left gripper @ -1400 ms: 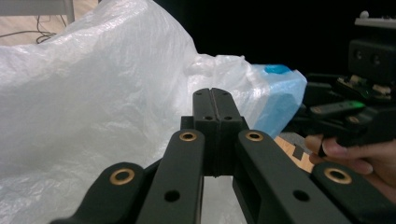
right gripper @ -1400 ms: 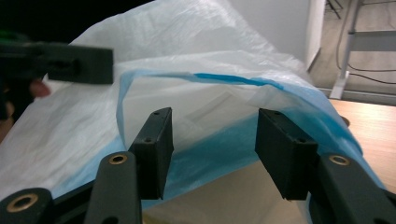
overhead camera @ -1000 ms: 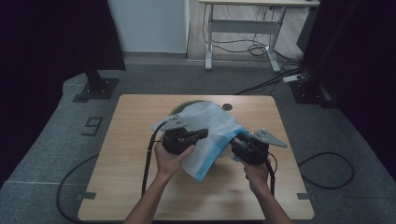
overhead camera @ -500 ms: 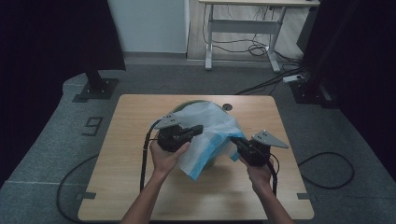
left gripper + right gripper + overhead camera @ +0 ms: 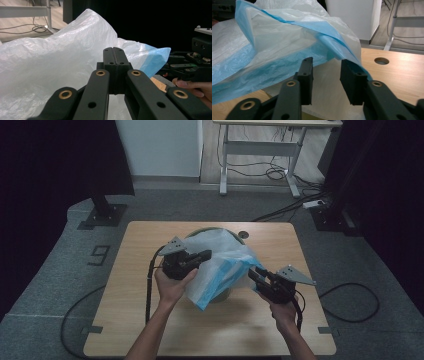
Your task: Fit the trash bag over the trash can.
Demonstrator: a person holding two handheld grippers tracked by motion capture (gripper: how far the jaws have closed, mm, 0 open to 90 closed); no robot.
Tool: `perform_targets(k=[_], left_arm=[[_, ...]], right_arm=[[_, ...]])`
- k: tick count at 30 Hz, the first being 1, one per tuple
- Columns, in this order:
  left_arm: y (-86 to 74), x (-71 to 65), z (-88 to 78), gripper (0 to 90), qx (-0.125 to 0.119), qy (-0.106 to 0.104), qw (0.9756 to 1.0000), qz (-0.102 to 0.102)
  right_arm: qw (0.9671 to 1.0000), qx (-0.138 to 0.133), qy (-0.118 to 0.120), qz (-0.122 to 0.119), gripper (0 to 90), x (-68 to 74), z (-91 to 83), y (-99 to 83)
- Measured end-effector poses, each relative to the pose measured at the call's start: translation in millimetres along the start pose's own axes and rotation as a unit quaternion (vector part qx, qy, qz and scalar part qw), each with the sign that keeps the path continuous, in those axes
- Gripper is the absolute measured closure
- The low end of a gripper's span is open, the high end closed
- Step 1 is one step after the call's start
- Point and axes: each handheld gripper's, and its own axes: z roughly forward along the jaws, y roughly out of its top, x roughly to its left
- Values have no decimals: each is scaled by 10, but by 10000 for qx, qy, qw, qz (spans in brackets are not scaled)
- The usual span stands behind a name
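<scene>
Item 1: plastic bag [image 5: 220,265], white w/ blue edge, crumpled, draped over a round greenish container [image 5: 207,231] at mid-table [image 5: 150,330]; container mostly hidden, so I can't tell what it is.

Item 2: my left gripper [image 5: 200,256], at the bag's left side, tips against the film. In the left gripper view [image 5: 115,53] its fingers are clenched flat together; bag bulges right behind them, but I can't tell whether any film is pinched.

Item 3: my right gripper [image 5: 254,274], at the bag's right side. In the right gripper view [image 5: 325,72] its fingers stand apart, having just been opening; blue edge [image 5: 329,32] hangs between them and over the right finger, not gripped.

Item 4: round hole in table [image 5: 381,60], just beyond the bag.
</scene>
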Motion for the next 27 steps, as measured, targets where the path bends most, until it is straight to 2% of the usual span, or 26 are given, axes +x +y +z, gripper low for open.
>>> perform_targets(k=[5, 8, 13, 19, 24, 27], left_arm=[[0, -4, -26, 899, -19, -27, 10000, -12], [-11, -20, -16, 899, 27, -56, 10000, 5], [-34, -18, -15, 899, 40, -75, 10000, -4], [-57, -28, 39, 899, 113, -96, 9999, -3], [-55, -28, 51, 899, 101, -55, 9999, 3], [-38, 12, 27, 899, 57, 31, 10000, -14]], right_arm=[[9996, -31, 123, 237, 559, -17, -10, -35], [9992, -153, 169, 337, 522, -33, -3, -25], [9978, -373, 129, 533, 542, -72, 15, 47], [9961, -626, 238, 566, 652, -16, 47, 118], [9965, -678, 211, 441, 884, 22, 61, 143], [9974, -573, 312, 297, 886, 11, 48, 144]])
